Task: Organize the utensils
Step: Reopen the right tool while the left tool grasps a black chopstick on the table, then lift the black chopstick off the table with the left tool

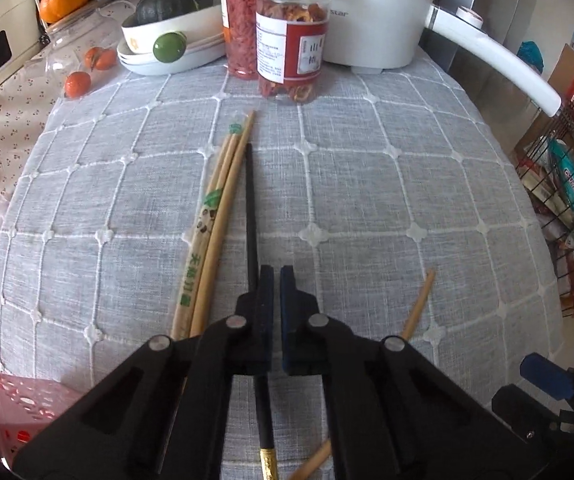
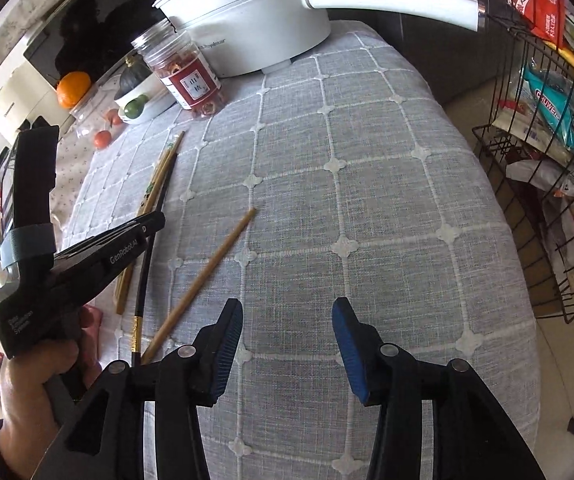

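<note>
- Left gripper (image 1: 277, 280): jaws nearly pressed together, a thin gap between the pads. The black chopstick (image 1: 251, 208) runs under the left finger, not through the gap; I cannot tell whether it is pinched.
- Right gripper (image 2: 287, 312): jaws spread wide, holding nothing, hovering above the grey checked tablecloth (image 2: 387, 200).
- Just ahead and to the left of the right gripper, a single bamboo chopstick (image 2: 207, 276) lies slanted, apart from the rest, its near end beside the black chopstick's gold band.
- Further out, the bamboo chopsticks (image 1: 223, 200) lie bundled together, one printed with green; the black chopstick lies just beside them on their right.
- Far edge: two clear jars (image 1: 291, 40), a white pot (image 1: 379, 12), a bowl with a dark squash (image 1: 175, 0).
- Judgement: the stray stick needs joining to the bundle. Approach it square across its length, jaws straddling the middle, close gently, lay it parallel, tips level.
- Risk: sticks rolling on cloth.
</note>
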`<action>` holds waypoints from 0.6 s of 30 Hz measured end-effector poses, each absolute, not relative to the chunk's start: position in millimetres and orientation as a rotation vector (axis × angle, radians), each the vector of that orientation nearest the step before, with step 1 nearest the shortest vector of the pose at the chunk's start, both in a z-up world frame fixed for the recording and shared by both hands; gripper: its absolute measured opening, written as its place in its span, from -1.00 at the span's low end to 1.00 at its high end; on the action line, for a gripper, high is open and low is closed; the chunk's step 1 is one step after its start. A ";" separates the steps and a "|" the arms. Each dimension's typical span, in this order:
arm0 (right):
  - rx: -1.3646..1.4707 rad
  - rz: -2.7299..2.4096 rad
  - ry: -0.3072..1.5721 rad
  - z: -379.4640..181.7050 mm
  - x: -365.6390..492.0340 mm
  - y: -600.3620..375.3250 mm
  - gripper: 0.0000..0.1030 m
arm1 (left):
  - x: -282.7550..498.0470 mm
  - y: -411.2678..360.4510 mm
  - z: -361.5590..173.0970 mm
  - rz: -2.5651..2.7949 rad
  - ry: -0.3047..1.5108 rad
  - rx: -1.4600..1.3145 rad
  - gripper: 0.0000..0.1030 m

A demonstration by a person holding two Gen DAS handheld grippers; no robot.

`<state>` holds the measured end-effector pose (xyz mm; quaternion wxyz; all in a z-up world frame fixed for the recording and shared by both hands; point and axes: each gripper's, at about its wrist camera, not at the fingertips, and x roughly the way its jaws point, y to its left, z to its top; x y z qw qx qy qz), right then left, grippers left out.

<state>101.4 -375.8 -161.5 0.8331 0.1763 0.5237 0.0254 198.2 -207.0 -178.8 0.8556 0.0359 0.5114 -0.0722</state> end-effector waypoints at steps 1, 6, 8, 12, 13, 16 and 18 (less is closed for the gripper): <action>0.375 0.051 1.110 -161.7 101.5 -376.2 -0.03 | 197.5 -205.1 -180.7 -0.172 1.093 0.057 -0.97; 0.405 0.039 1.114 -162.4 99.7 -378.8 0.00 | 185.9 -195.6 -181.2 -0.230 1.109 0.025 -0.98; 0.415 0.033 1.113 -162.2 99.3 -379.0 0.02 | 183.5 -190.8 -176.9 -0.227 1.091 0.000 -0.94; 0.418 0.038 1.109 -161.1 100.0 -376.9 0.06 | 179.4 -185.2 -162.9 -0.212 1.026 -0.040 0.22; 0.416 0.041 1.108 -160.9 100.4 -376.3 0.07 | 179.1 -185.9 -160.4 -0.200 1.007 -0.030 0.22; 0.411 0.046 1.110 -161.5 101.7 -374.7 0.09 | 185.6 -190.9 -160.9 -0.191 1.013 0.008 0.22; 0.409 0.048 1.114 -162.3 102.5 -374.2 0.09 | 191.6 -192.7 -165.0 -0.171 1.027 0.025 0.02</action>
